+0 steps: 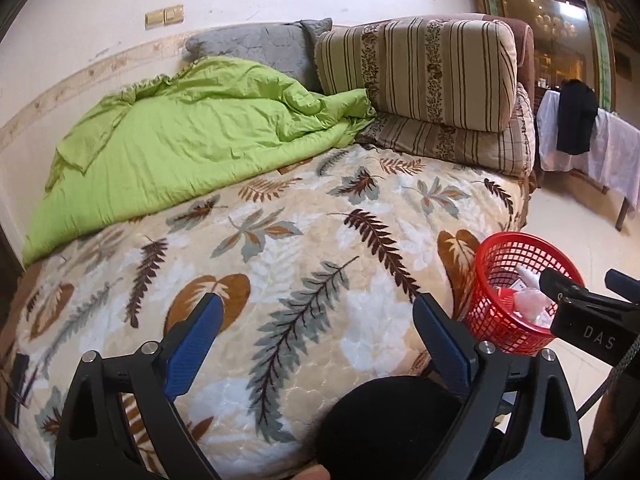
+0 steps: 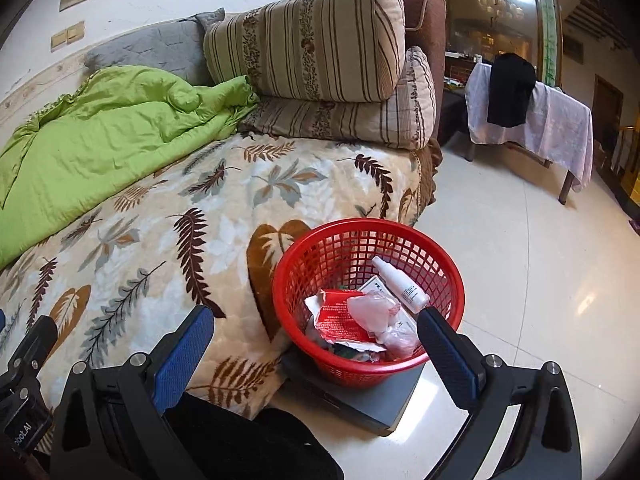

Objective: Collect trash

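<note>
— Where was the trash at that moment?

— Down in the red basket [image 2: 368,296], which stood on a flat grey box [image 2: 384,404] on the pale tiled floor [image 2: 540,280], right against the edge of the bed [image 2: 168,248]. Inside I could see a white bottle [image 2: 400,282] leaning on the far wall, a red-and-white wrapper [image 2: 340,314], some crumpled clear plastic [image 2: 374,308] and a white carton [image 2: 378,286] partly buried beneath them.

— And your grippers?

— Both were spread wide and empty. My right gripper [image 2: 316,344] hung just above the near rim of the basket, one blue pad over the leaf-patterned blanket, the other at the basket's right side. My left gripper [image 1: 318,334] was over the bed, nothing between its pads but blanket; from there the basket [image 1: 516,288] sat off to the right, partly behind my other gripper's black finger.

— What else lay on the bed?

— A rumpled green quilt [image 1: 180,144] by the wall, a grey pillow [image 1: 256,46] behind it, and two striped cushions [image 1: 420,72] stacked at the head.
</note>
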{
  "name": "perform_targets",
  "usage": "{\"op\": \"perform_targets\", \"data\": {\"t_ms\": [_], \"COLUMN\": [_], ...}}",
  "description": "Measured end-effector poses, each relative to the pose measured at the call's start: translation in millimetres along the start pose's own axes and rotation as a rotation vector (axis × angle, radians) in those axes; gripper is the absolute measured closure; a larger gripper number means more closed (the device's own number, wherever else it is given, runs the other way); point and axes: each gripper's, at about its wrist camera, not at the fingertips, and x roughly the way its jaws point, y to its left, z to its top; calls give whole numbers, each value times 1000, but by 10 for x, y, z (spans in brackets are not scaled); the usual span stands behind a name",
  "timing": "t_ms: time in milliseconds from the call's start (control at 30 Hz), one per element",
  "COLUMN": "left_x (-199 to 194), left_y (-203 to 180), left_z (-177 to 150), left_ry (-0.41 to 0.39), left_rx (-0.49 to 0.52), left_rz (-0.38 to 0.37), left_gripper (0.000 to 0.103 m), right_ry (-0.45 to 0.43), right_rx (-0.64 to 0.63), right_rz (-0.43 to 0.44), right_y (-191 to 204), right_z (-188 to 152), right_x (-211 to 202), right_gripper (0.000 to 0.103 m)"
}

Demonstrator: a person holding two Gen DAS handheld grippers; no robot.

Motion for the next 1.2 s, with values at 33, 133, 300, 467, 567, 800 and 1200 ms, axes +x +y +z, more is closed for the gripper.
{"op": "perform_targets", "data": {"t_ms": [33, 133, 300, 467, 567, 800, 1200], "left_x": [-14, -49, -113, -170, -160, -162, -145], "left_y": [9, 56, 59, 0, 8, 76, 74], "left_z": [4, 25, 53, 44, 39, 44, 33], "left_ry": [-5, -20, -37, -53, -41, -35, -26], "left_rx": [-5, -13, 29, 58, 52, 10, -3], "left_rz": [-2, -6, 56, 33, 20, -4, -22], "left_gripper": [7, 6, 6, 6, 6, 6, 6], "right_ry": [-1, 2, 10, 0, -4, -6, -3], "right_rx": [0, -1, 0, -9, -14, -29, -36], "right_rz": [-1, -1, -7, -10, -16, -27, -31], "right_y": [0, 0, -7, -2, 5, 51, 73], "right_z": [2, 0, -2, -3, -5, -12, -20], "right_x": [0, 3, 12, -1, -8, -30, -27], "right_gripper": [0, 0, 0, 0, 0, 0, 0]}}
